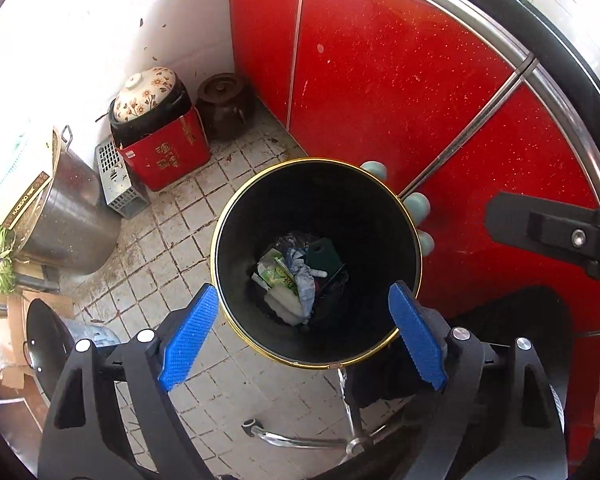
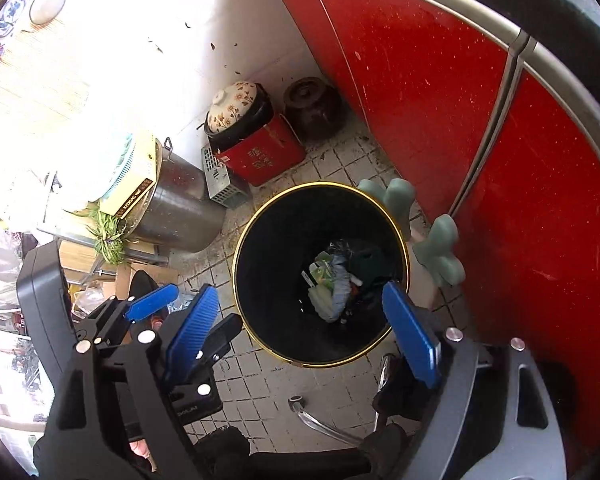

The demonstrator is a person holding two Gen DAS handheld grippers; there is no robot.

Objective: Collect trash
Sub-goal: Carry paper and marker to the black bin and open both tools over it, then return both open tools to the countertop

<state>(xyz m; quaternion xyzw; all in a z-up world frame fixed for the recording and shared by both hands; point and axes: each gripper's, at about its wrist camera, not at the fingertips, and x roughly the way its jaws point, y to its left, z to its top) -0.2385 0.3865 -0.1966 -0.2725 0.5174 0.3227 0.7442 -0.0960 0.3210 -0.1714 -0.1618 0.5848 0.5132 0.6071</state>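
At the left edge of the floor (image 1: 204, 216), a steel stockpot (image 1: 70, 220) stands half covered by a box and greens, its contents hidden. Just beside it sit a red box (image 1: 168, 156) carrying a floral-lidded pot (image 1: 144, 94) and a dark brown jar (image 1: 225, 105) in the corner. The black gold-rimmed bin (image 1: 318, 204) stands near the red cabinet (image 1: 400, 80); the trash (image 1: 292, 280) lies crumpled at its bottom — individual pieces hard to tell apart. The left gripper (image 1: 304, 332) hangs above the bin, fingers wide, empty. The right gripper (image 2: 302, 330) likewise — wide, holding nothing.
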